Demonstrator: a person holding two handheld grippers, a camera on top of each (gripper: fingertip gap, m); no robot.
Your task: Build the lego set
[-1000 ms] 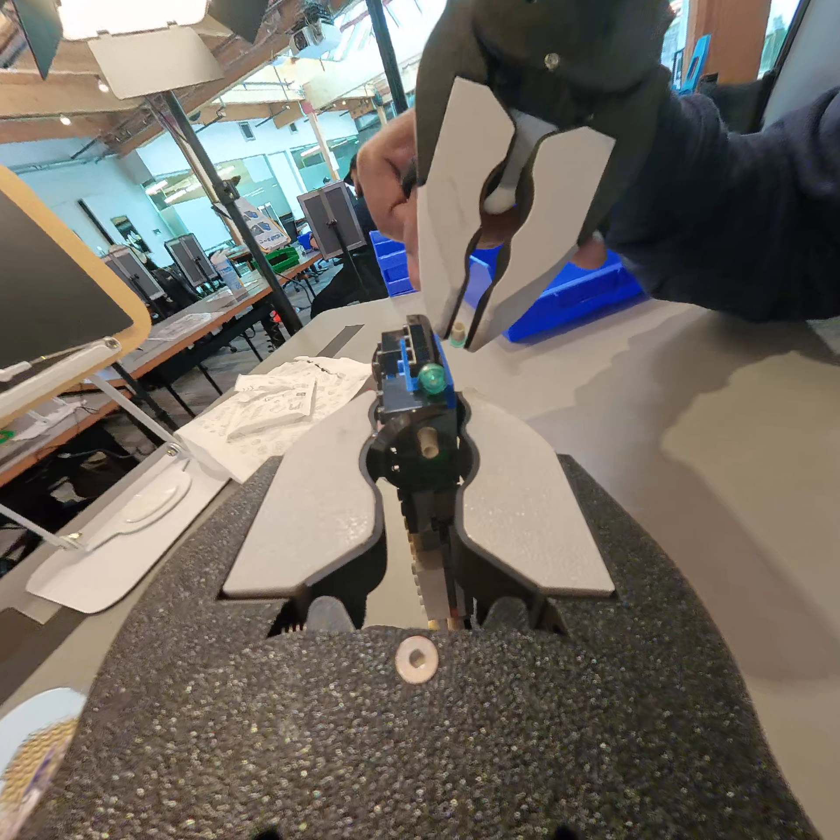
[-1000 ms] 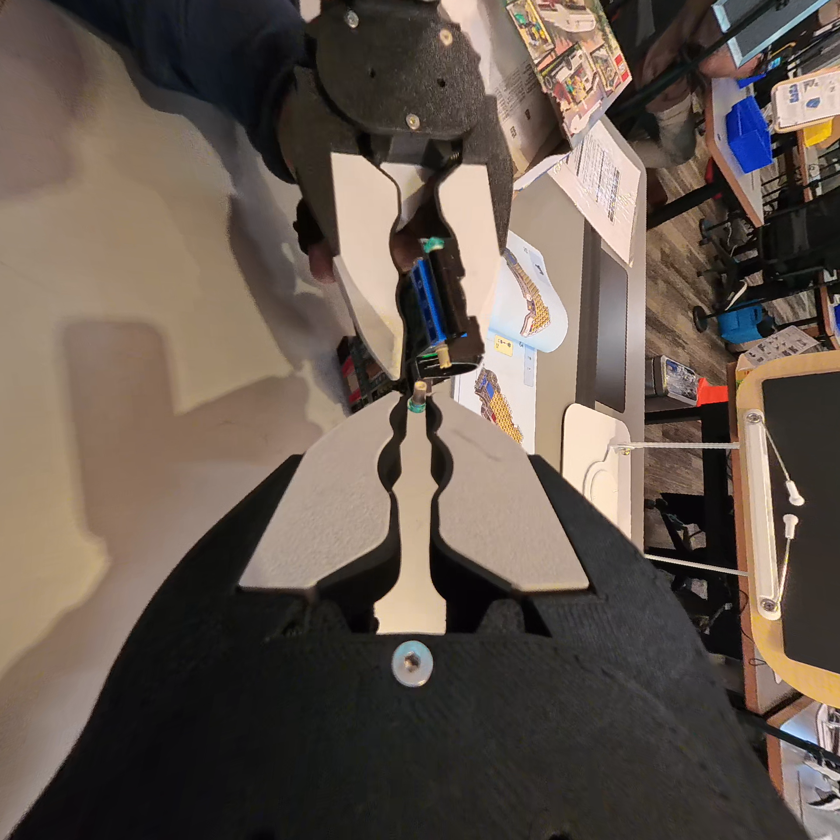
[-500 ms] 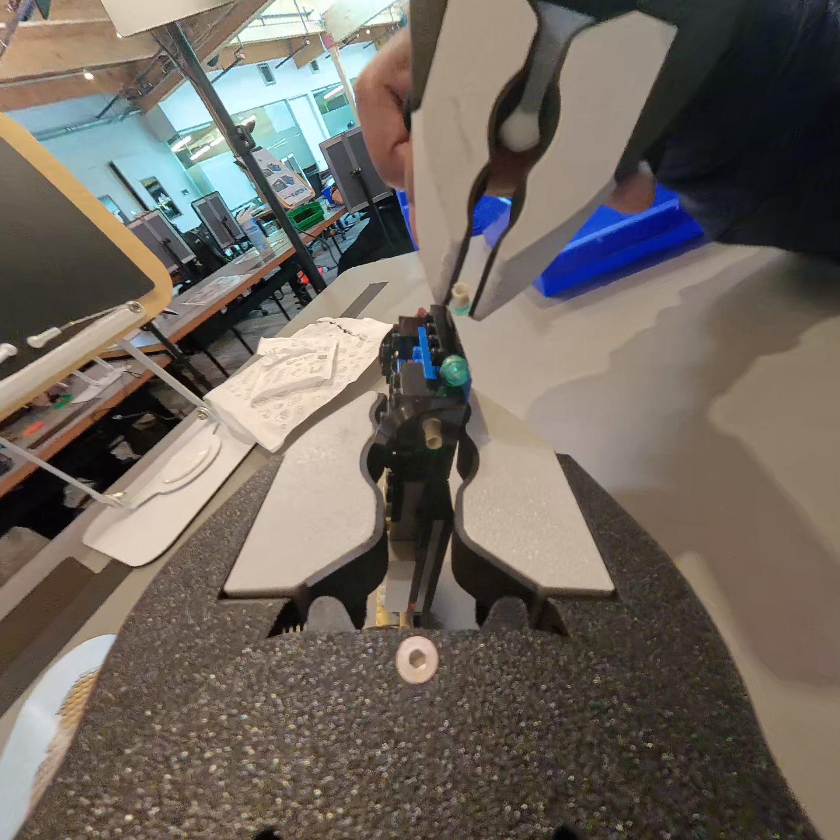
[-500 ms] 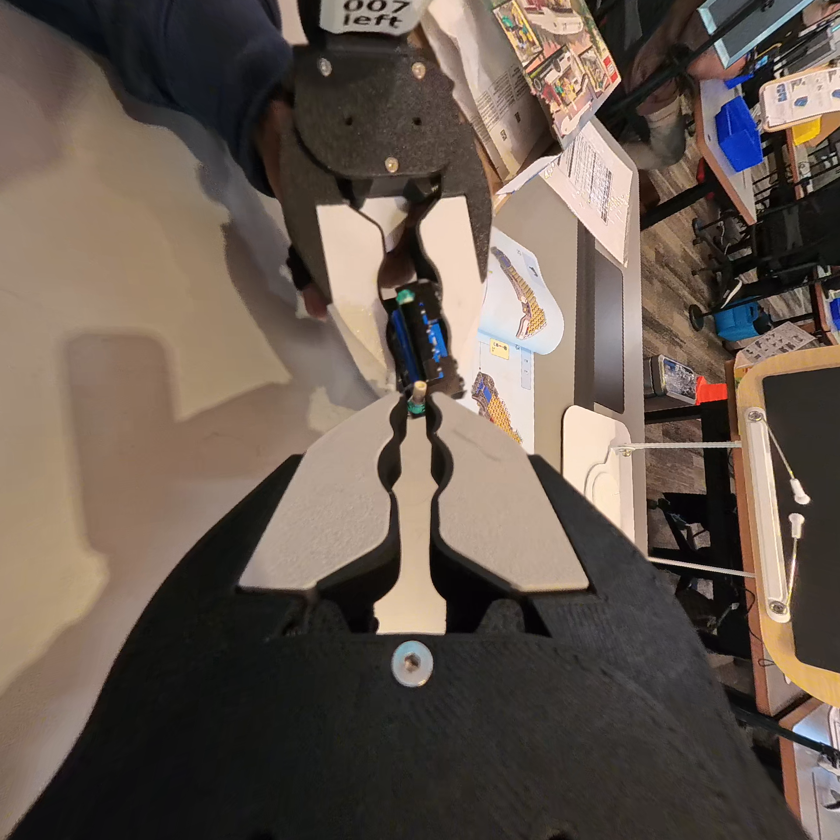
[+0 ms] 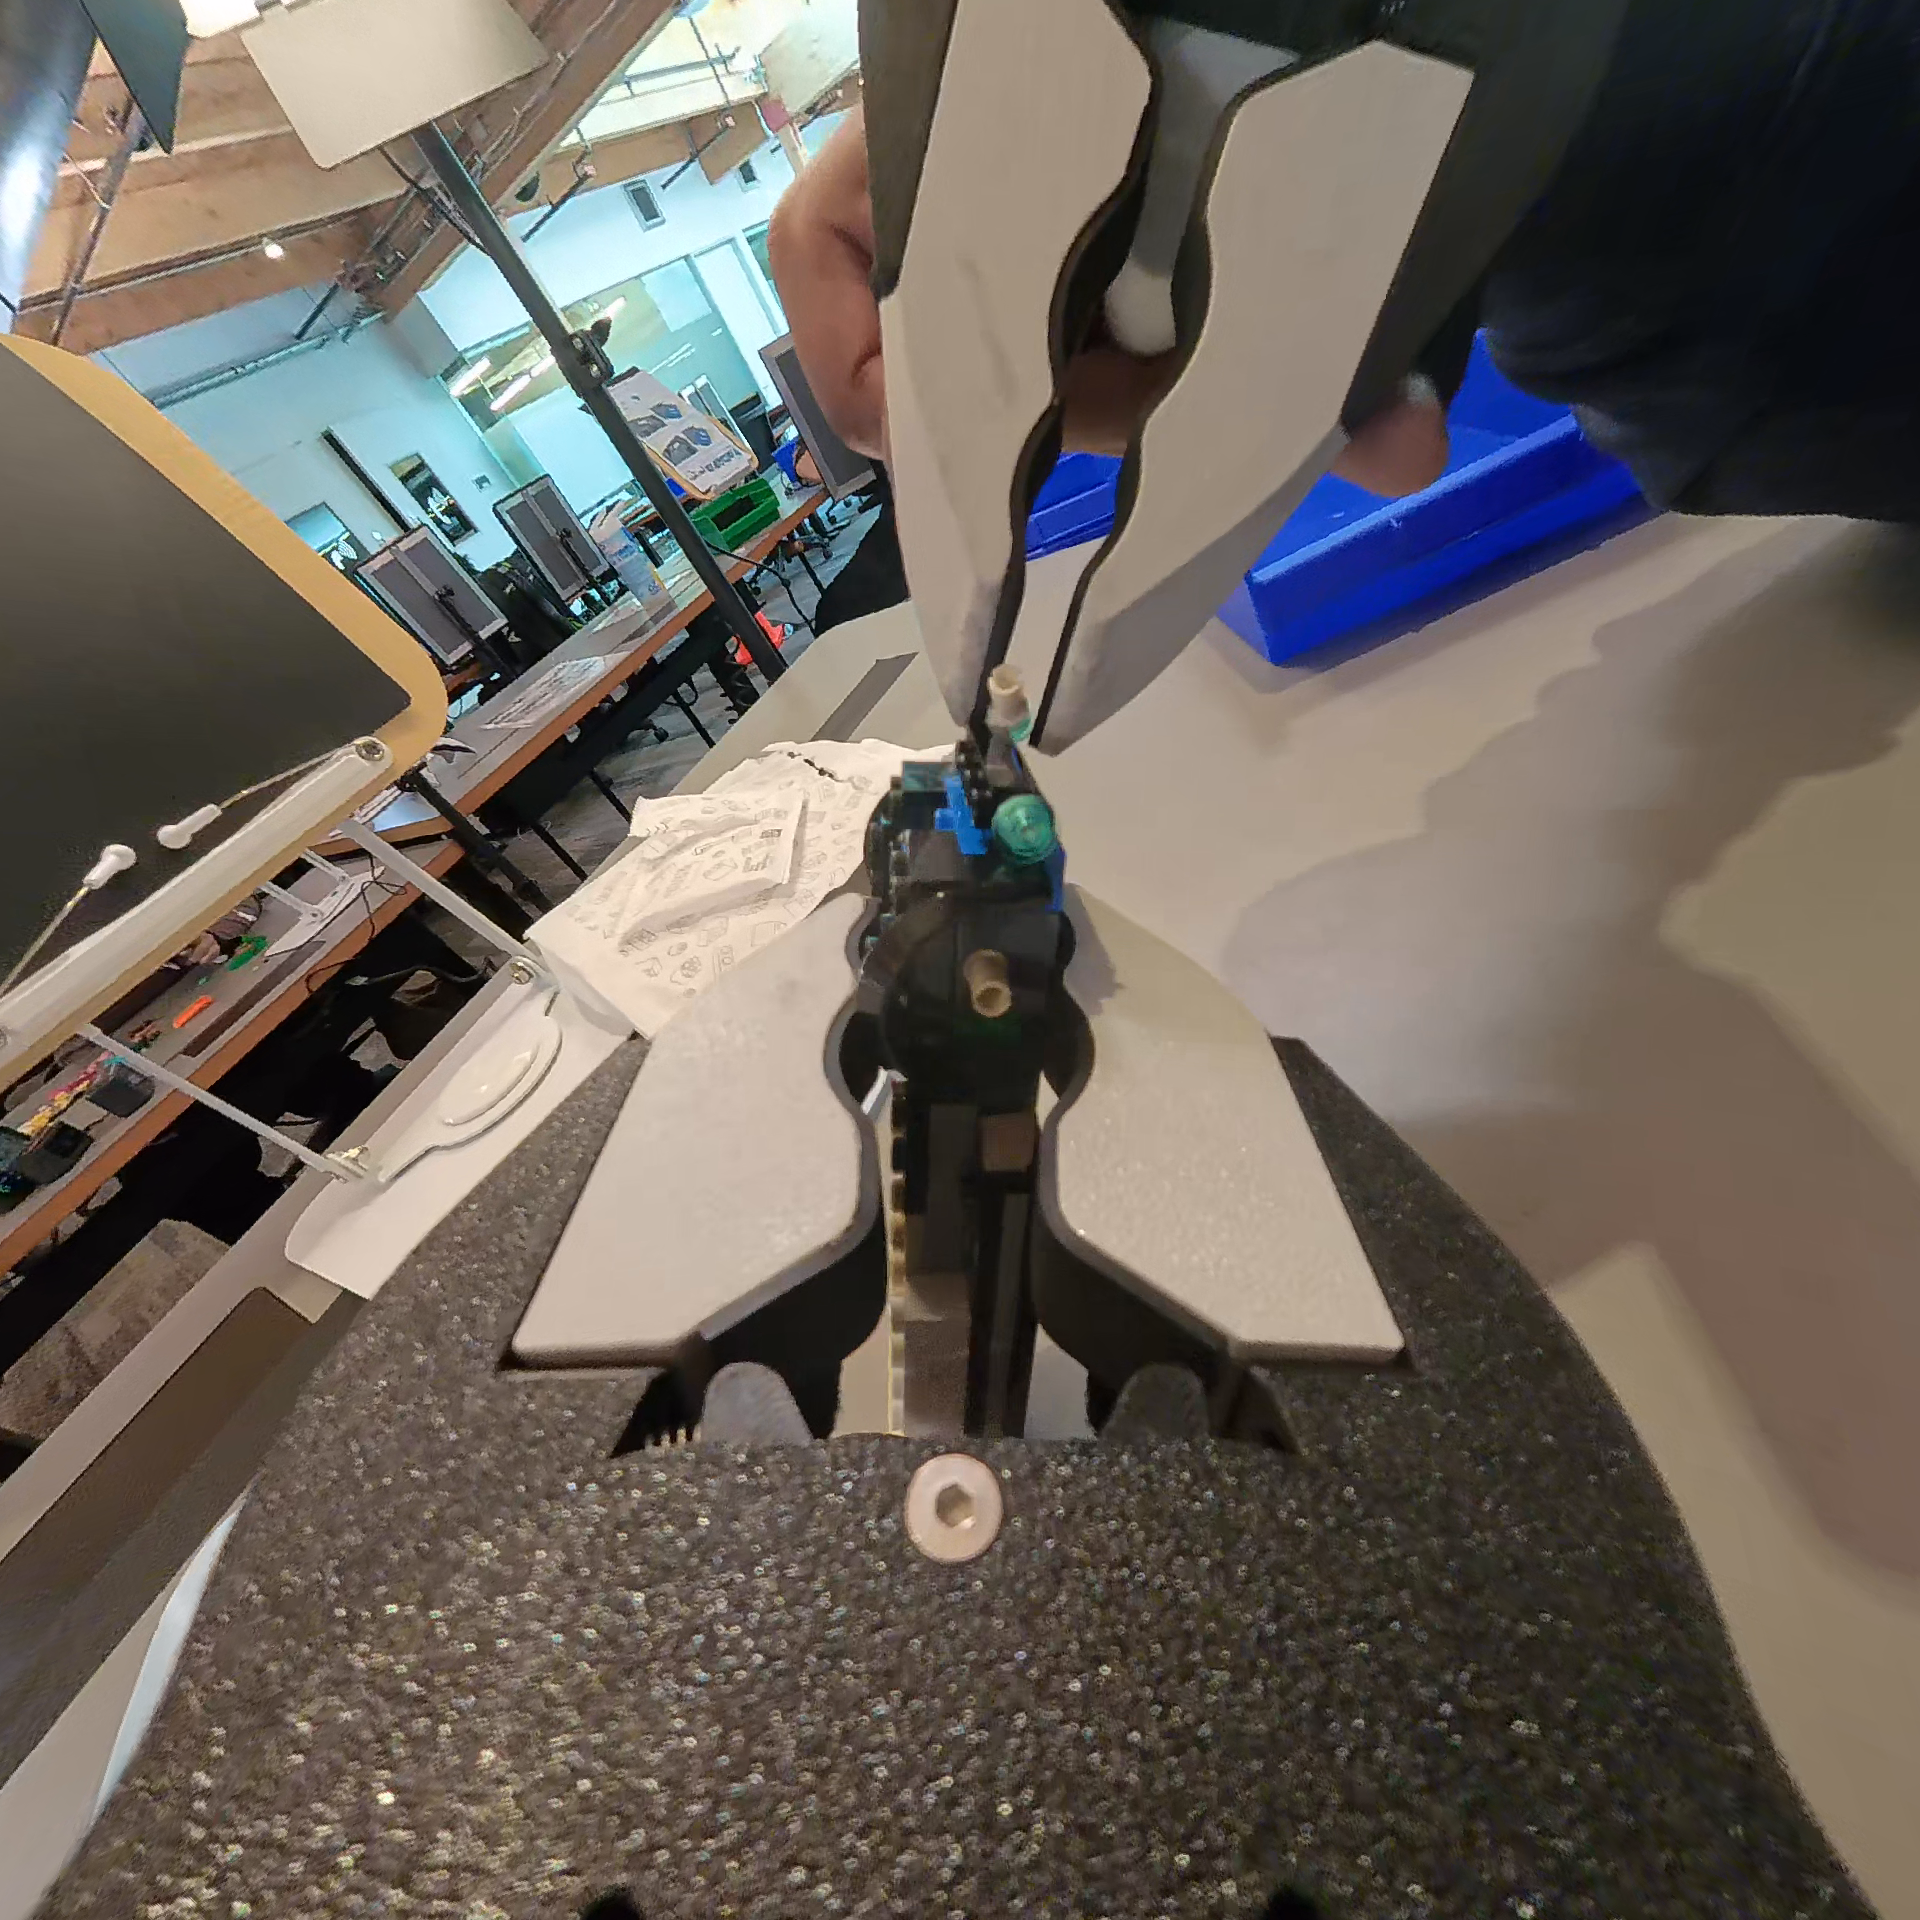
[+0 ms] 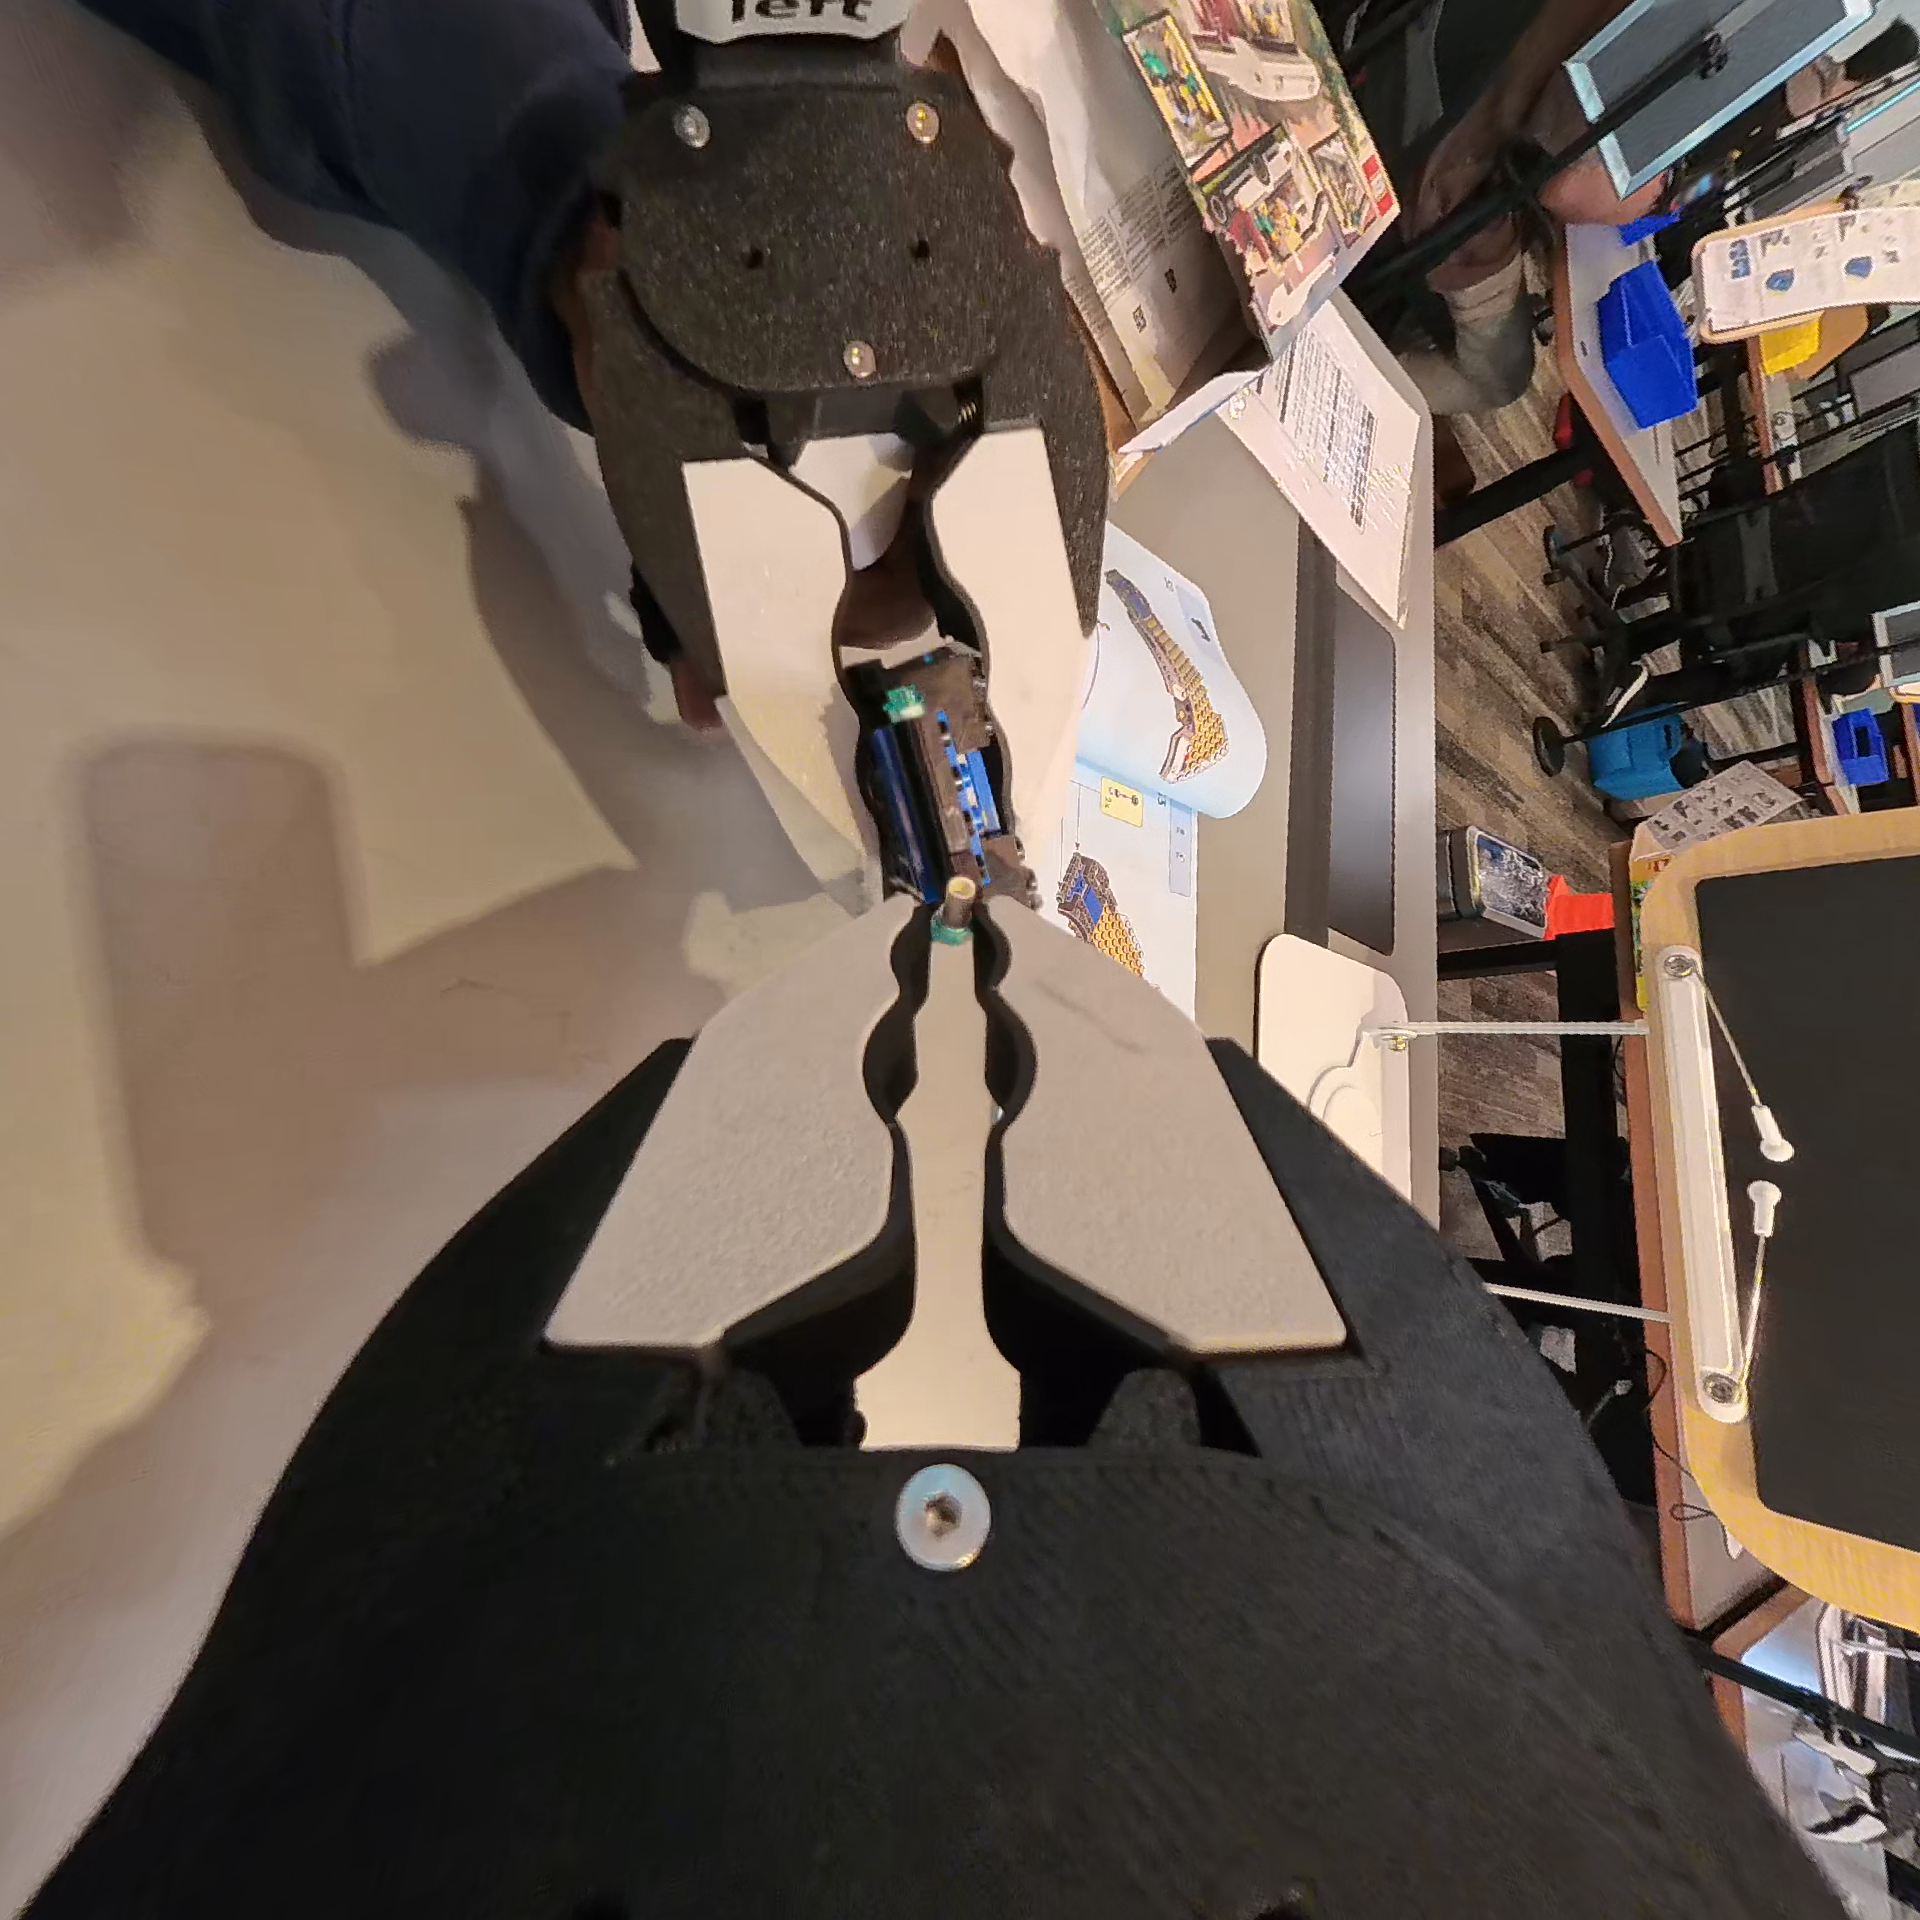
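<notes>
A: Two grippers, tip to tip above a pale grey table [image 5: 1558,935]. Left gripper [image 5: 961,935]: clenched on a black and blue brick-built assembly [image 5: 961,894], both pads against its sides; a teal round stud [image 5: 1023,826] and a tan peg [image 5: 985,985] projecting from its near face.

B: Right gripper [image 6: 951,920]?

A: Nipped on a small tan pin with a teal collar [image 6: 954,909], held at the very fingertips; free end of the pin touching or just short of the far end of the assembly. Cannot tell which.

B: Stage in hand?

A: Apparently fitting the pin to the assembly, seating not yet evident. Next move, by judgement: fine alignment of pin with its hole, then a straight push along the pin's axis, left grip kept firm against it.

B: Surroundings?

A: Blue bin [image 5: 1455,540] behind the right gripper; printed sheets [image 5: 717,883] at the table edge; open building-instruction booklet [image 6: 1164,727] beneath the left gripper.
</notes>
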